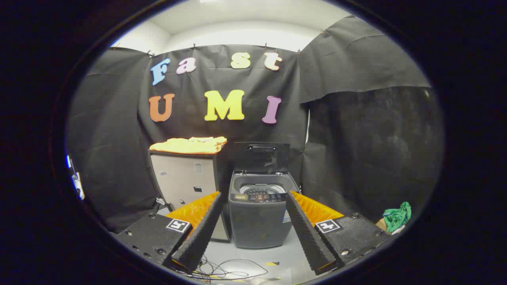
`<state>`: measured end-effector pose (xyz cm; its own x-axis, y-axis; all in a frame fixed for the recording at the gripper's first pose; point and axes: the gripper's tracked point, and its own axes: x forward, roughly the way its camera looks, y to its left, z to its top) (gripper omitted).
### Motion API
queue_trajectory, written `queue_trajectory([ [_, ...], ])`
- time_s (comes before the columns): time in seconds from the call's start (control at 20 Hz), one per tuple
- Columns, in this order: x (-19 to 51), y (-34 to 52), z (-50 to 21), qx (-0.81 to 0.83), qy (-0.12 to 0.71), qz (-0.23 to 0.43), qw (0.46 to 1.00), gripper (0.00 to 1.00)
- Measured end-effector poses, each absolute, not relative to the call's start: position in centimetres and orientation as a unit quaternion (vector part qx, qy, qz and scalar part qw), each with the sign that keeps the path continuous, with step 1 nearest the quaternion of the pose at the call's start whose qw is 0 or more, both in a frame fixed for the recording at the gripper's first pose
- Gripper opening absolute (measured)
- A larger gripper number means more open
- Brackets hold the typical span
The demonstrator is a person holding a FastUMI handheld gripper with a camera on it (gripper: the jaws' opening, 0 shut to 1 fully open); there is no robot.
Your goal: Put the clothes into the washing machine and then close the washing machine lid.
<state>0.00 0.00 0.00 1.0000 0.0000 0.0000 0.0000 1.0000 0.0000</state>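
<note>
A dark grey top-loading washing machine [258, 213] stands on the floor straight ahead, beyond my fingers. Its lid [260, 157] is raised upright at the back and the drum opening shows. Folded yellow clothes [190, 145] lie on top of a light grey cabinet [184, 184] just left of the machine. My gripper [253, 206] is open, its two fingers spread wide to either side of the machine with nothing between them, well short of both the clothes and the machine.
A green cloth [397, 216] lies on something low at the far right. Black cables [225, 271] trail on the pale floor just under my fingers. Black cloth walls close the booth on three sides.
</note>
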Motion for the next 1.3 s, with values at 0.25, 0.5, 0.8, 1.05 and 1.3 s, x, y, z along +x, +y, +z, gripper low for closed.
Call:
queue_trajectory([
  [0.25,0.3,0.4,-0.3,-0.001,0.004,0.001,1.0,1.0],
  [0.5,0.8,0.3,-0.1,-0.001,0.004,-0.001,1.0,1.0],
  [0.8,1.4,0.4,0.2,0.002,0.004,-0.004,1.0,1.0],
  [1.05,2.2,0.4,0.8,0.005,0.002,-0.011,1.0,1.0],
  [1.3,3.9,-0.3,2.9,0.01,0.005,-0.024,1.0,1.0],
])
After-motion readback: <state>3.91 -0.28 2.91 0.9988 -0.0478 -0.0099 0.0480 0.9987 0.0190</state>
